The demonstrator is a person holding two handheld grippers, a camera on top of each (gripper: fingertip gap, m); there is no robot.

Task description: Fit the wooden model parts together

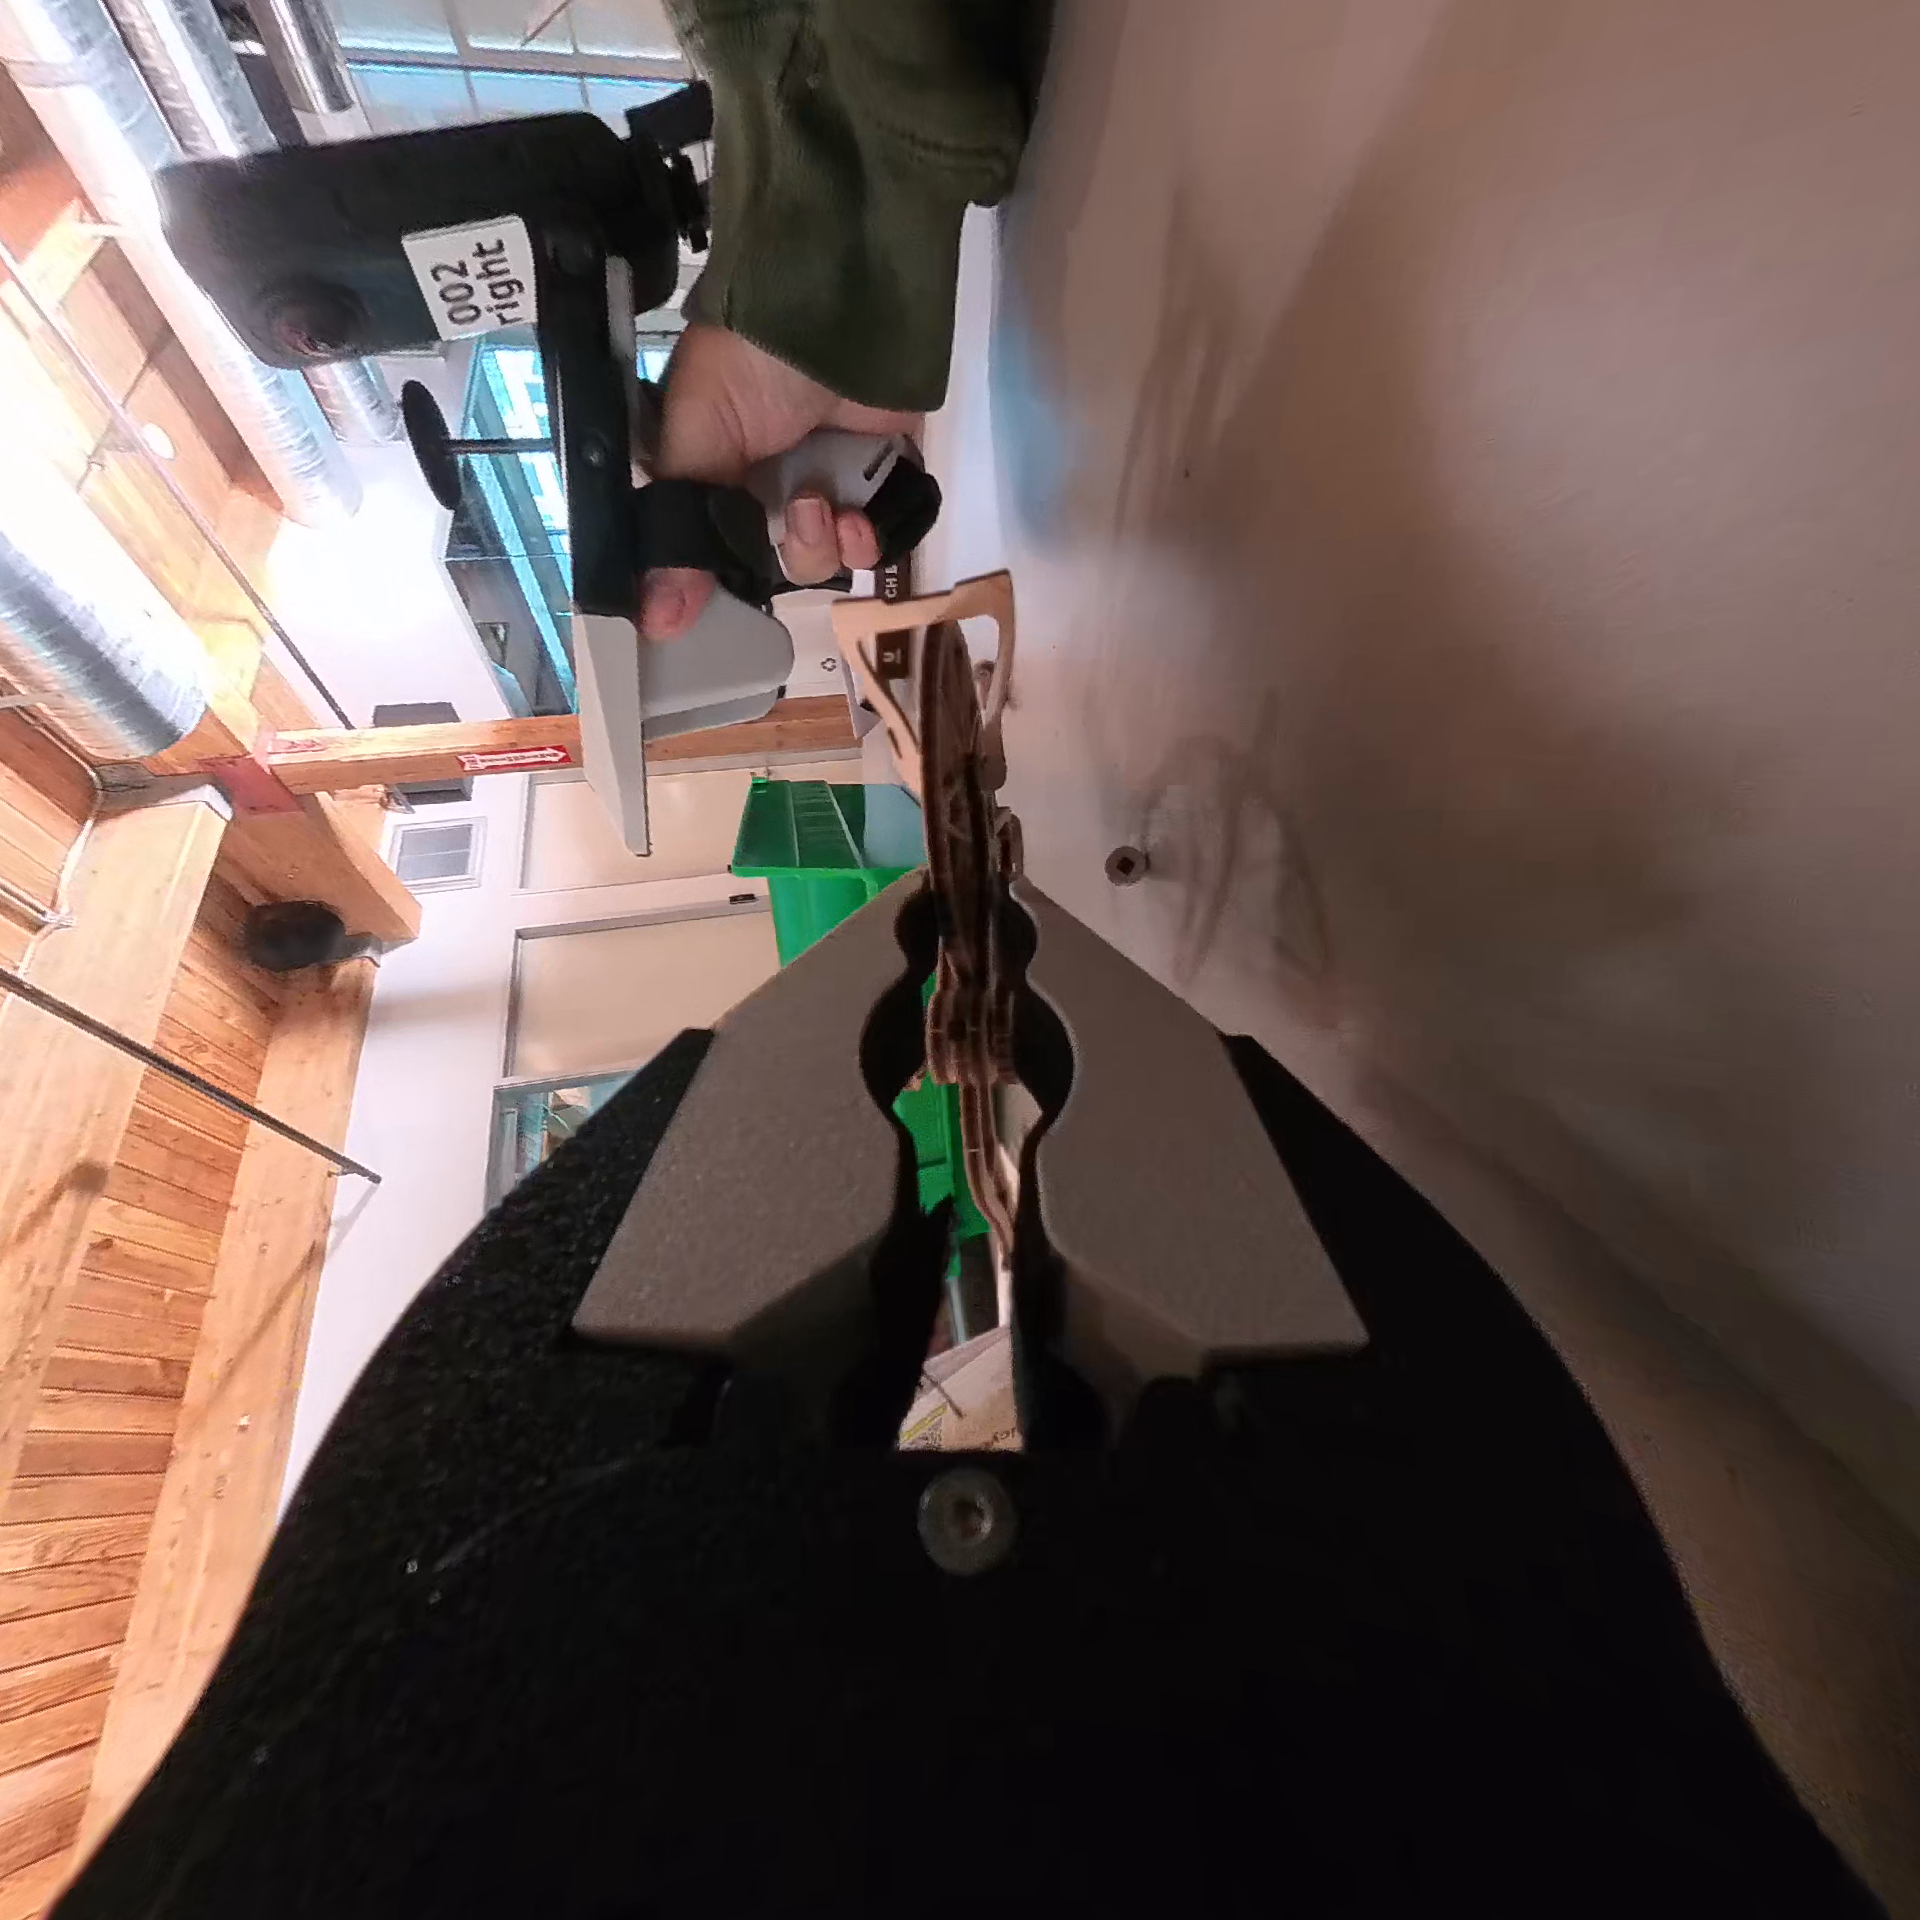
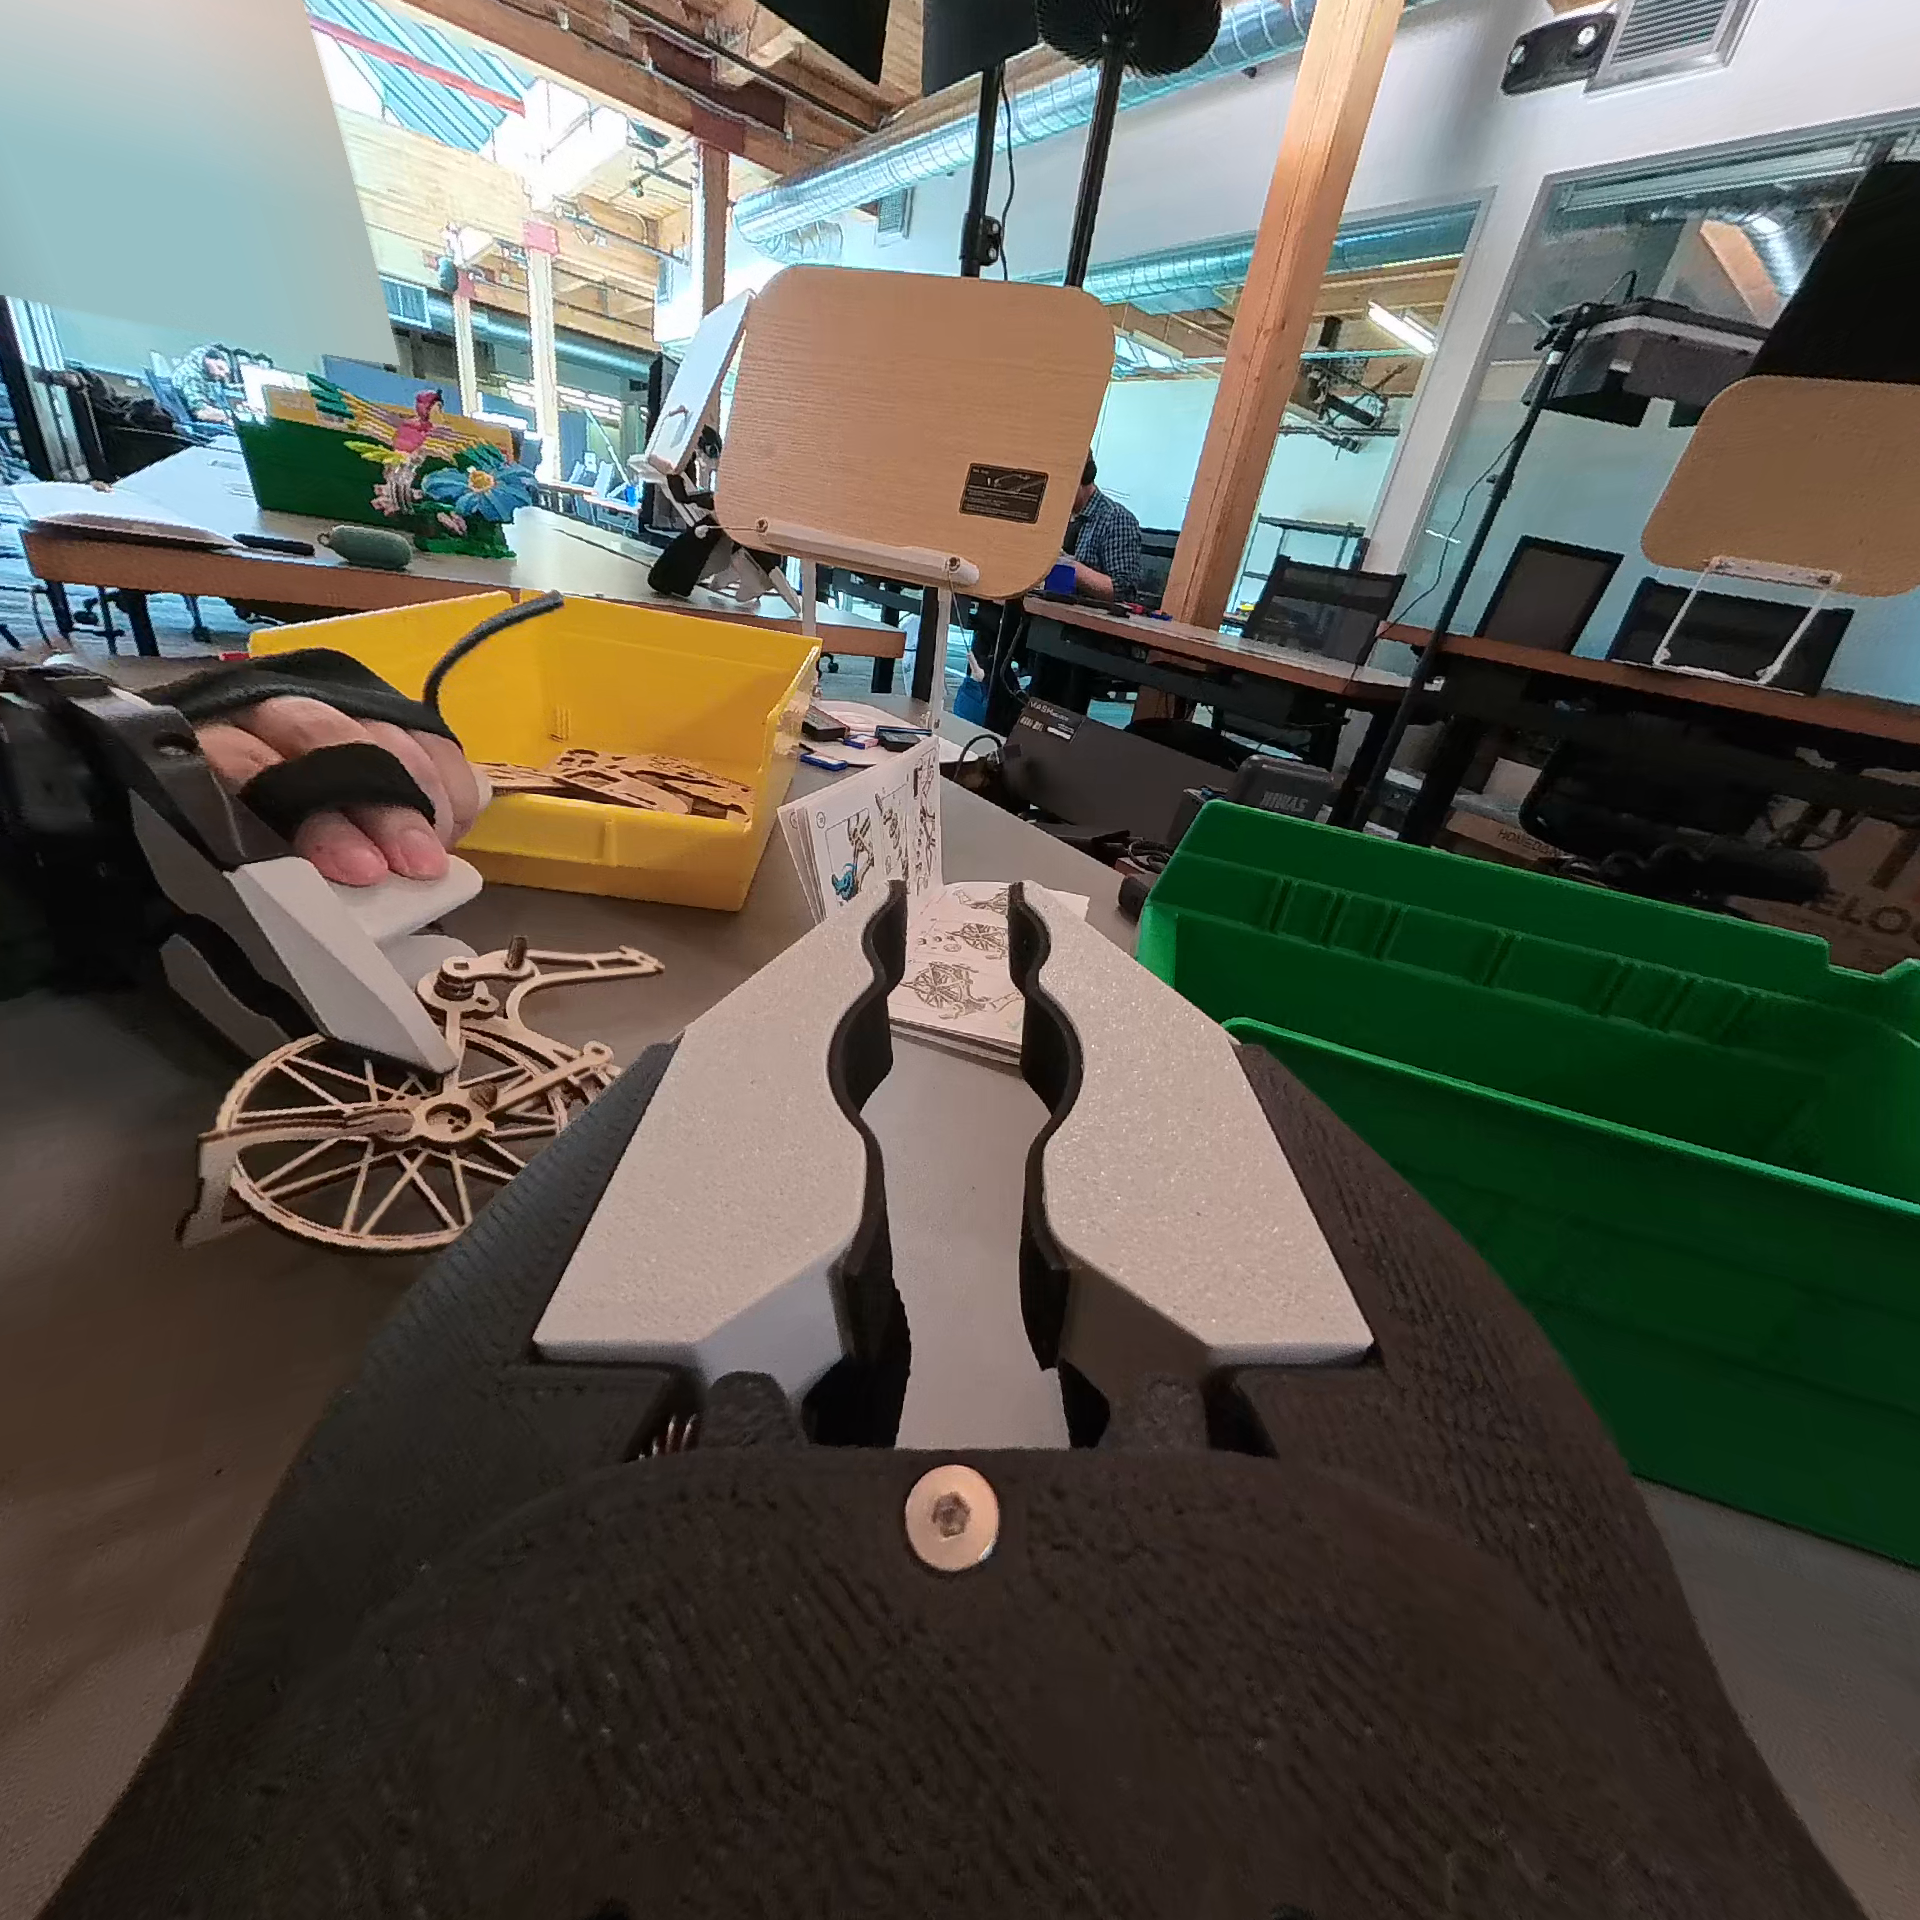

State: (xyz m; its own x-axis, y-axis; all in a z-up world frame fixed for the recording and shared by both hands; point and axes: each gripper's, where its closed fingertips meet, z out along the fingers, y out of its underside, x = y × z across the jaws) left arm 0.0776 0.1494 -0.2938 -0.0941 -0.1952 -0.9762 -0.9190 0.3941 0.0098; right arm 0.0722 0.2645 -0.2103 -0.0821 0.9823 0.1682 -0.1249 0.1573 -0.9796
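The wooden model is a spoked wheel with a curved frame and a small crank. In the left wrist view my left gripper [image 1: 966, 894] is shut on the wooden model [image 1: 961, 748], which shows edge-on. In the right wrist view the left gripper [image 2: 405, 1039] holds the model [image 2: 395, 1132] by the wheel, low over the grey table [image 2: 125, 1351]. My right gripper [image 2: 956, 899] is open and empty, to the right of the model and apart from it. The right gripper [image 1: 686, 727] also shows in the left wrist view, beyond the model.
A yellow bin [image 2: 644, 831] with several loose wooden parts [image 2: 623, 779] stands behind the model. An instruction booklet [image 2: 883, 821] stands ahead of my right gripper. A large green bin [image 2: 1558, 1143] is on the right. A wooden board on a stand [image 2: 914, 416] is at the back.
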